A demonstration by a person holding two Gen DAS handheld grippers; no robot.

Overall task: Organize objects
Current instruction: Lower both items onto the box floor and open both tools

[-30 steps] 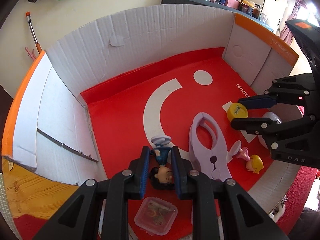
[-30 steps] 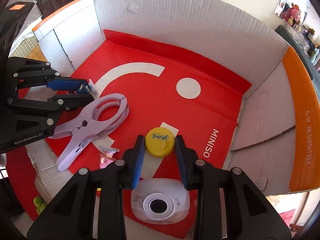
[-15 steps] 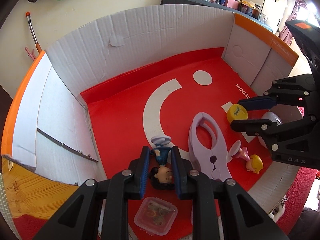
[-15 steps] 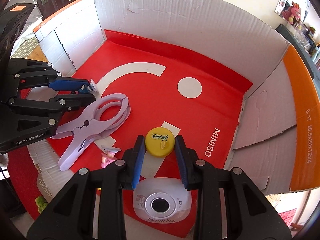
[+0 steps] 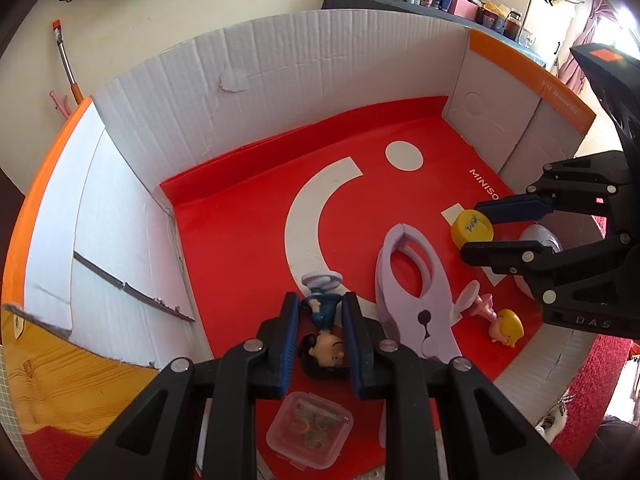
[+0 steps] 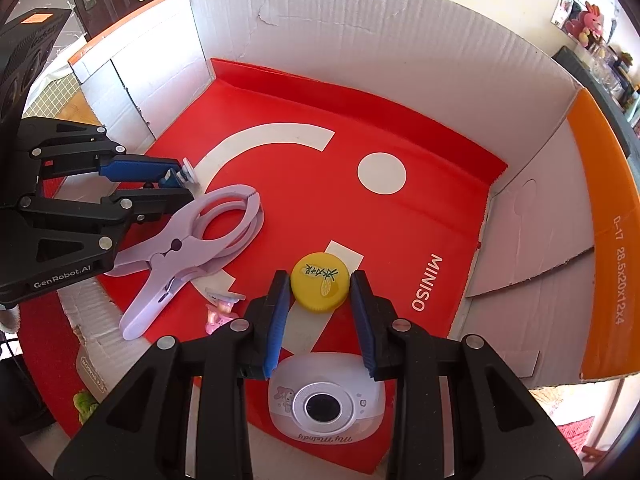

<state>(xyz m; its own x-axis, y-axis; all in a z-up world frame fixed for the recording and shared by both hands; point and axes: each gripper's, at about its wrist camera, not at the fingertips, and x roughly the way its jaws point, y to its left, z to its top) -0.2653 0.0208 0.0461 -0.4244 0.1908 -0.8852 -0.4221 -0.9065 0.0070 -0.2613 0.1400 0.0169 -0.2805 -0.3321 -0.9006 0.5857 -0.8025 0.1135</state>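
Yellow cap point(image 6: 319, 282) tilted; camera toy point(image 6: 325, 404) right-view only

Bright daylight fills both views, blown out to white glare at the left view's upper right corner. Focus is sharp; the fisheye bends the cardboard box point(image 5: 280, 80) walls and darkens the corners.

Left tool point(image 5: 320, 322) tilted steeply down, jaws clamped tight on a load. Right tool point(image 6: 320, 296) likewise tilted down, jaws narrowly apart.

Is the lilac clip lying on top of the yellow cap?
No, the lilac clip lies apart from the yellow cap, with red liner showing between them.
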